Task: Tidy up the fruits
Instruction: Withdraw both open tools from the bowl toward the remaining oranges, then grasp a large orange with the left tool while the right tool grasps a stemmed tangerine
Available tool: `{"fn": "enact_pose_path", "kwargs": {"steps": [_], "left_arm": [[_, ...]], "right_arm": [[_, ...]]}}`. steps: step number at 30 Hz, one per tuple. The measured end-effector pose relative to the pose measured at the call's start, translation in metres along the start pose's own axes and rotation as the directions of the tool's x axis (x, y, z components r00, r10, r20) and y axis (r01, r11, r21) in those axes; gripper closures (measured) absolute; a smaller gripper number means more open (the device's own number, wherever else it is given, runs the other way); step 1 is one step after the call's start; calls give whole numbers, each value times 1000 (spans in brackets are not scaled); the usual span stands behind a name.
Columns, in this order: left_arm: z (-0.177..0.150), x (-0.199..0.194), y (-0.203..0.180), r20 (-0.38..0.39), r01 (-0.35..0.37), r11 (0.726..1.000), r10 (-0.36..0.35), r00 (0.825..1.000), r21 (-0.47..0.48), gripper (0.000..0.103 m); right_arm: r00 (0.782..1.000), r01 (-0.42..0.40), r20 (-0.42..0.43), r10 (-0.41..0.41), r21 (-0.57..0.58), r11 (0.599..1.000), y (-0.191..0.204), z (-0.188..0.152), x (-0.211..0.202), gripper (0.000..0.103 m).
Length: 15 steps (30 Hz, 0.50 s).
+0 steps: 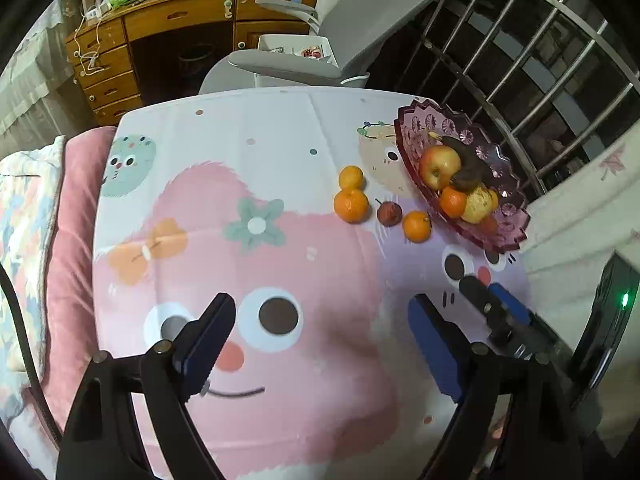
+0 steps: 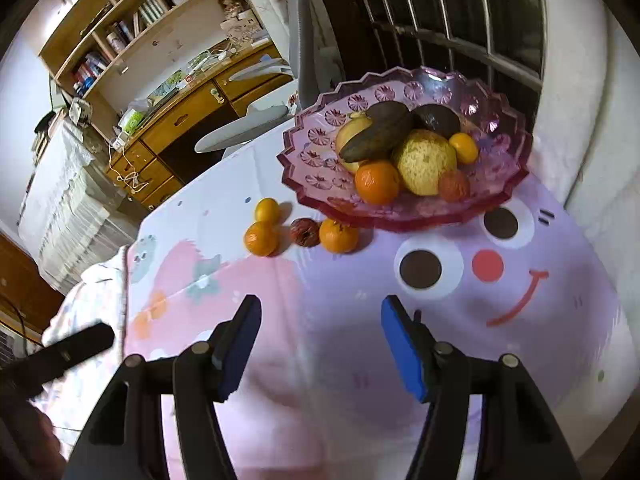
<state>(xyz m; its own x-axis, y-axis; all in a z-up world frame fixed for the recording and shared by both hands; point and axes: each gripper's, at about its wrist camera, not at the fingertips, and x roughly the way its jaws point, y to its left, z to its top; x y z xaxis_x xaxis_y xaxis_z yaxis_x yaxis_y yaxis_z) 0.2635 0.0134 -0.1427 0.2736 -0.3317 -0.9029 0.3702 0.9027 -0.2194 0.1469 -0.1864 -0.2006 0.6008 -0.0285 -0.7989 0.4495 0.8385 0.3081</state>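
Observation:
A pink glass bowl [image 1: 416, 120] [image 2: 320, 148] stands at the table's far right and holds an apple [image 1: 438, 166], a dark banana [image 2: 380, 132], a yellow fruit [image 2: 424, 162] and small oranges. Just left of the bowl, three oranges [image 1: 351, 206] [image 2: 261, 239] and a shrivelled dark red fruit [image 1: 389, 213] [image 2: 305, 232] lie on the cartoon tablecloth [image 1: 280, 168]. My left gripper [image 1: 320, 314] hangs open over the cloth, well short of the fruit, with nothing between its fingers. To its right, my right gripper [image 2: 320, 314] [image 1: 494, 300] is open too, empty, and pointed toward the bowl.
A grey office chair [image 1: 360, 32] stands past the table's far edge, with a wooden desk [image 1: 180, 16] and shelves [image 2: 132, 28] behind it. Metal window bars [image 1: 540, 60] rise beyond the bowl. A pink cushion [image 1: 76, 200] lies along the table's left side.

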Motion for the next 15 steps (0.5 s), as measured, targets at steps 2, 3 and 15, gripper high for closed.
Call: {"fn": "enact_pose_path", "kwargs": {"steps": [2,3,15], "left_arm": [[10,11,-2,-7,4,1000,-4,1000,-9,15],[16,17,-3,-9,7,1000,-7,1000,-14,15],[67,117,-5,-47,68,997,-70,996,-41,15]], "right_arm": [[1000,17,22,-16,-27,1000,-2,0,9,40],[999,17,32,-16,-40,999,-2,-1,13,40],[998,0,58,10,-163,987,-12,5,81,40]]}}
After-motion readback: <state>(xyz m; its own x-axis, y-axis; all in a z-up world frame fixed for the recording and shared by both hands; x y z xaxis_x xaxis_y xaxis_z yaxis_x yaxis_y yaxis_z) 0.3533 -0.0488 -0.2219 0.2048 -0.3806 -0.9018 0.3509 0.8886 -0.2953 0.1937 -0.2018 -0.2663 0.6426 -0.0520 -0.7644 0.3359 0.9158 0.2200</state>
